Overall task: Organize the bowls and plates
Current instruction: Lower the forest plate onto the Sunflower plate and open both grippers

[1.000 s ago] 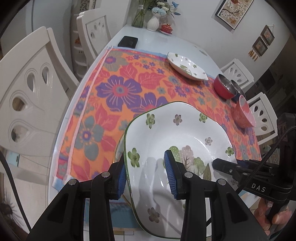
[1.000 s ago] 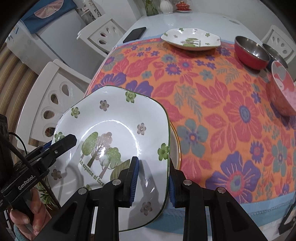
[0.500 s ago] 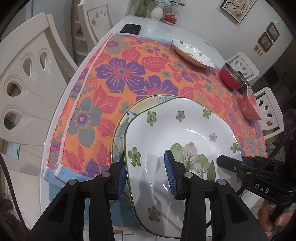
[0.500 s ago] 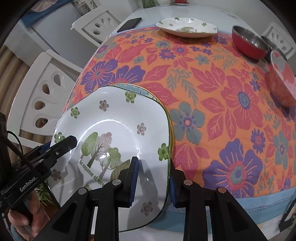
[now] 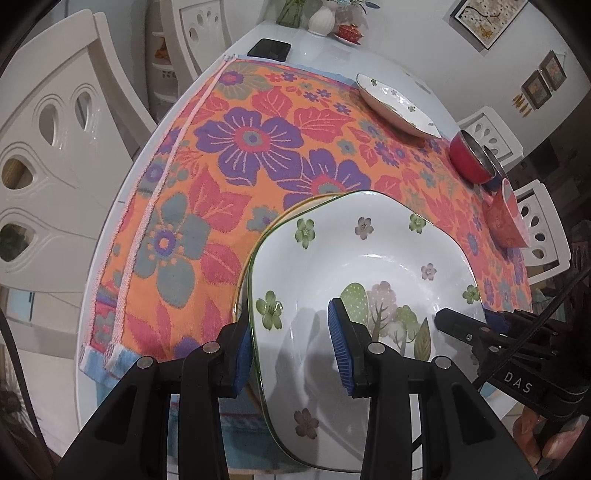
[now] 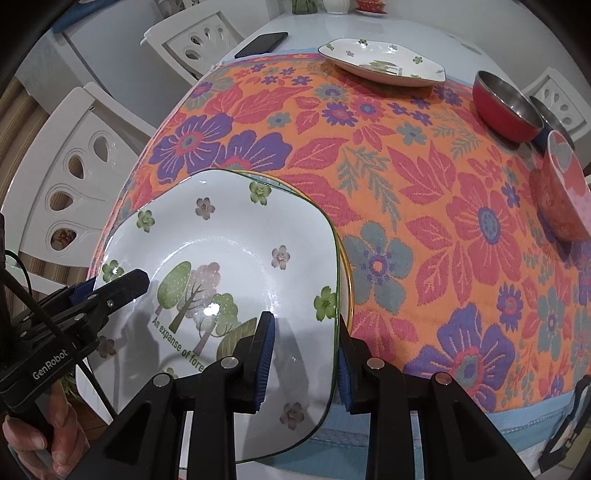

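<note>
A white square plate with flowers and trees (image 5: pixel 369 258) (image 6: pixel 229 251) is held between both grippers over a gold-rimmed plate (image 5: pixel 245 258) (image 6: pixel 345 266) at the table's near edge. My left gripper (image 5: pixel 291 347) is shut on the white plate's left rim. My right gripper (image 6: pixel 304 354) is shut on its right rim. The lower plate is almost wholly hidden. A second flowered plate (image 5: pixel 395 105) (image 6: pixel 380 66) lies at the far side. A red bowl (image 5: pixel 471 160) (image 6: pixel 506 107) and a pink bowl (image 5: pixel 508 218) (image 6: pixel 565 192) stand at the right.
A floral orange cloth (image 5: pixel 236 155) (image 6: pixel 424 192) covers the white table (image 5: pixel 332 51). A black phone (image 5: pixel 269 48) (image 6: pixel 262 43) lies at the far left. White chairs (image 5: pixel 55 155) (image 6: pixel 70 162) stand around the table. Vases (image 5: pixel 319 18) stand at the far end.
Both grippers have lowered the white plate onto the gold-rimmed plate, which is now nearly covered. The grips have not changed.
</note>
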